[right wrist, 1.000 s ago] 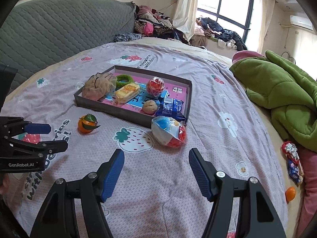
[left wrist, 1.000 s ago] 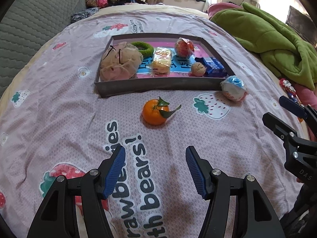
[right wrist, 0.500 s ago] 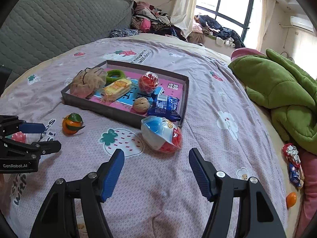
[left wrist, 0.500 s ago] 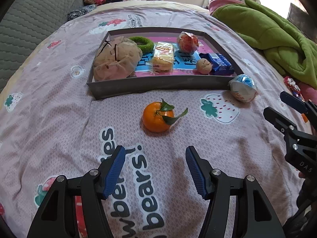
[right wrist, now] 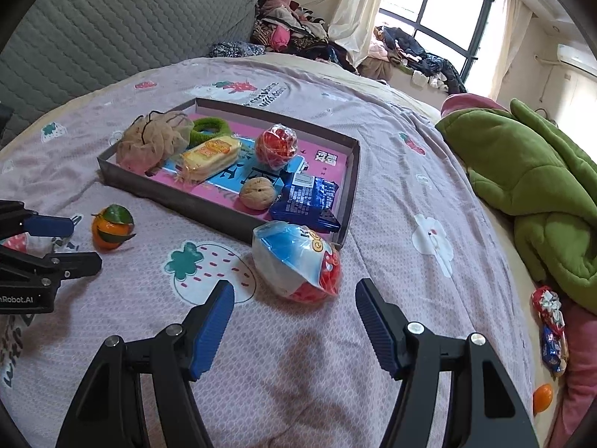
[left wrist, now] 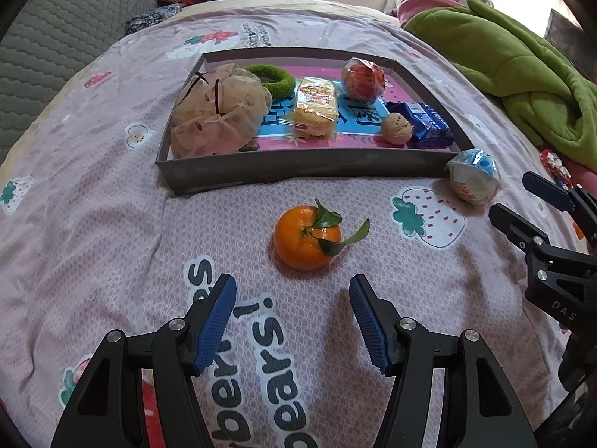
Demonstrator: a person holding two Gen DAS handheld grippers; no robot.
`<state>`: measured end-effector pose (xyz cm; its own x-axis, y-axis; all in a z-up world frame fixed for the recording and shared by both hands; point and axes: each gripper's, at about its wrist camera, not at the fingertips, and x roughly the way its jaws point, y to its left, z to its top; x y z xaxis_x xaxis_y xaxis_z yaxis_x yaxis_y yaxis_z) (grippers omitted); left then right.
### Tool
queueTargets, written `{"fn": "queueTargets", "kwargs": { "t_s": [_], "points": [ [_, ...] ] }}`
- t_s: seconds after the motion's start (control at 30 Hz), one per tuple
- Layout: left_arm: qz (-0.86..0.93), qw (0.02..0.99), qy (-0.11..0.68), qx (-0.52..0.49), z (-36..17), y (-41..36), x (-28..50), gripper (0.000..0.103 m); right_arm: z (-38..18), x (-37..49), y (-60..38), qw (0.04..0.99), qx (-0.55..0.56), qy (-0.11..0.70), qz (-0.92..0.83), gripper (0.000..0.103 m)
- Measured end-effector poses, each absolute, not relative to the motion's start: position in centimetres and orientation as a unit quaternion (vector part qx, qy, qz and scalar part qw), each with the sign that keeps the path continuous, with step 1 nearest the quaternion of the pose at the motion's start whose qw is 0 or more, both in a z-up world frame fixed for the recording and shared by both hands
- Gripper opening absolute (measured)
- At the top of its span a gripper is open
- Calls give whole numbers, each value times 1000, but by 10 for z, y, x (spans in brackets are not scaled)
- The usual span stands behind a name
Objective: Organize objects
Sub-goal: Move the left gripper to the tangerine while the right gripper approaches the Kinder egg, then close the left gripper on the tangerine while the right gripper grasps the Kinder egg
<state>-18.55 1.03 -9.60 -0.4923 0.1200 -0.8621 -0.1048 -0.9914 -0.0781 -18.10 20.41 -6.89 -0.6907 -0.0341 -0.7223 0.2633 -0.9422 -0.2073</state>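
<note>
An orange mandarin with green leaves [left wrist: 304, 239] lies on the pink bedspread just ahead of my open, empty left gripper [left wrist: 293, 291]; it also shows in the right wrist view [right wrist: 111, 227]. A blue, white and red wrapped egg-shaped toy [right wrist: 298, 261] lies just ahead of my open, empty right gripper [right wrist: 294, 295], beside the near right corner of the grey tray [right wrist: 179, 196]. The toy [left wrist: 472, 179] and the tray [left wrist: 298, 171] also show in the left wrist view. The tray holds a mesh pouch, a green ring, a yellow snack, a red ball, a walnut and a blue packet.
A green blanket [right wrist: 530, 183] is heaped on the right side of the bed. Wrapped candies [right wrist: 552, 321] and a small orange item [right wrist: 541, 395] lie at the right edge. A grey padded headboard [right wrist: 104, 33] stands to the left. Clothes are piled at the back.
Both grippers have moved forward. The mandarin is now close in front of the left gripper and the wrapped toy close in front of the right. Both stayed open.
</note>
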Motion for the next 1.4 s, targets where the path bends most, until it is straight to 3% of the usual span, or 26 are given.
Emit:
{"fn": "queueTargets", "kwargs": {
  "t_s": [0.73,0.9,1.4],
  "points": [
    [867,66,-11,-494,-105,9,-204,65,-94,-210,196,57,387,168,-905,66],
    [868,66,-14,-492,-106,9,-208,65,-100,-216,194,47,392,174,-902,61],
    [869,65,-37,-489,-110,8,-219,65,-98,-214,203,48,404,134,-904,59]
  ]
}}
